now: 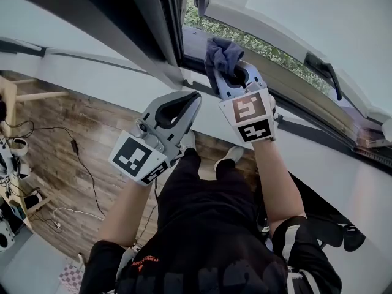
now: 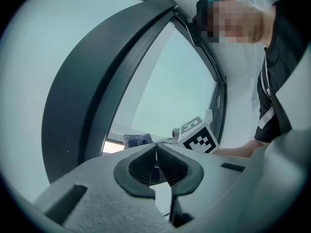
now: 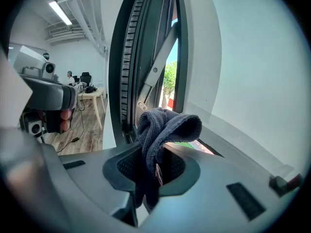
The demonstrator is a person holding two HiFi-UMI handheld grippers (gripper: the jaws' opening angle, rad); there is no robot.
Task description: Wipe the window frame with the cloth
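By window frame (image 1: 142, 24), cloth (image 1: 220, 52) sits clamped between right gripper (image 1: 236, 77) jaws.

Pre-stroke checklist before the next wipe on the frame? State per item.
1. Cloth gripped by right tool: ok. Jaws are shut on it and a wad sticks out past the tips.
2. Cloth pressed on window frame: cannot tell. It sits at the frame's lower corner, but contact is not visible.
3. Left tool out of the way: ok. Jaws are together with nothing in them, and it is below the frame.
4. Sash open for access: ok. Greenery shows through the gap.
5. Hinge arm clear of the cloth: cannot tell. It runs close behind the cloth.
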